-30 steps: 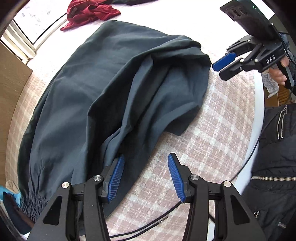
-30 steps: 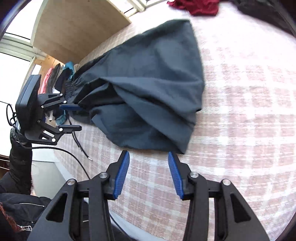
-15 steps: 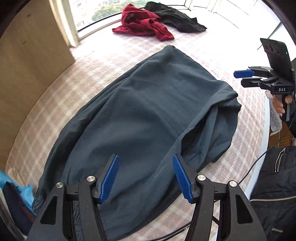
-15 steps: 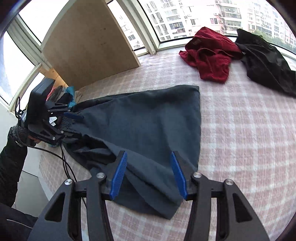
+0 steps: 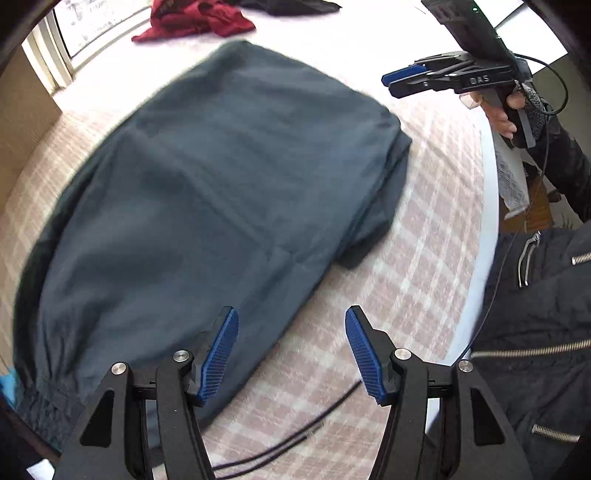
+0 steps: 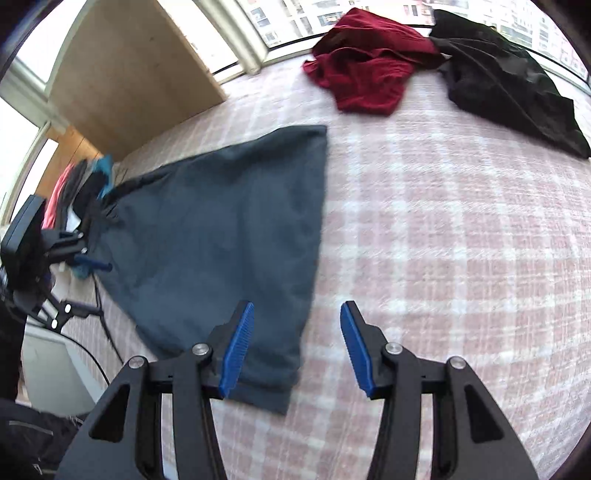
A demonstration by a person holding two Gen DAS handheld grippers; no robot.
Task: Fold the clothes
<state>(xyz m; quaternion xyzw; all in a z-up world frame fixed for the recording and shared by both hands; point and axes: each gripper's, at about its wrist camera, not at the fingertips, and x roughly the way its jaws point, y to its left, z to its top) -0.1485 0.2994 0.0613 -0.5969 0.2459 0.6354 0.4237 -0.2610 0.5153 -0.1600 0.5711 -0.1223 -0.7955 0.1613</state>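
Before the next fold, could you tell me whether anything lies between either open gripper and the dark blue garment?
Nothing visible does. The left gripper and right gripper both hover open at the dark blue garment, with only bare checked bedcover alongside.

A wide surface covered by a pink-and-white checked cloth (image 6: 461,240) is seen filling most of both views, its white edge (image 5: 489,206) curving along the near side. Along its far edge a band of windows (image 6: 295,14) is set, through which bright daylight and apartment blocks are seen. At the far left corner a light wooden panel (image 6: 125,74) is stood upright against the white window frame (image 6: 236,40).
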